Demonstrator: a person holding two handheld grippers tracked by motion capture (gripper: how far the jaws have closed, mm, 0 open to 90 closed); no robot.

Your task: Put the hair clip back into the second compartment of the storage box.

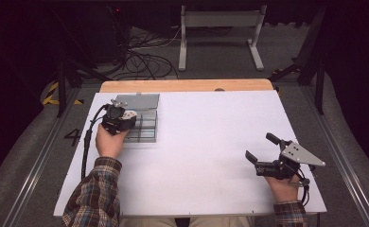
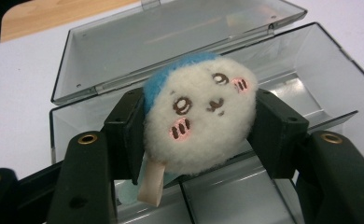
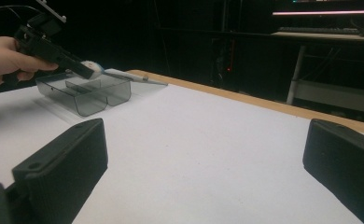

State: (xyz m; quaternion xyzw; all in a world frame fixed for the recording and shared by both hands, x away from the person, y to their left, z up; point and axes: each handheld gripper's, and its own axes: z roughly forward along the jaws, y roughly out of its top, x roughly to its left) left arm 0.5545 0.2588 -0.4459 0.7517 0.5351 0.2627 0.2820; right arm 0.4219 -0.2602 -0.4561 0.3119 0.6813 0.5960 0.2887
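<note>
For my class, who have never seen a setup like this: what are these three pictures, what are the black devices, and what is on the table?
A person sits at a white table holding hand-operated tongs in each hand. One picture looks down from above; the other two come from cameras riding on each tool. The left tongs grip a round plush toy with a stitched face and blue top, above a clear plastic box whose lid lies open. The right tongs rest open and empty, pointing across the table toward the box.

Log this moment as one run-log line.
left gripper: shut on plush toy | toy over open clear box | lid back | right gripper: open, holding nothing, above table
</note>
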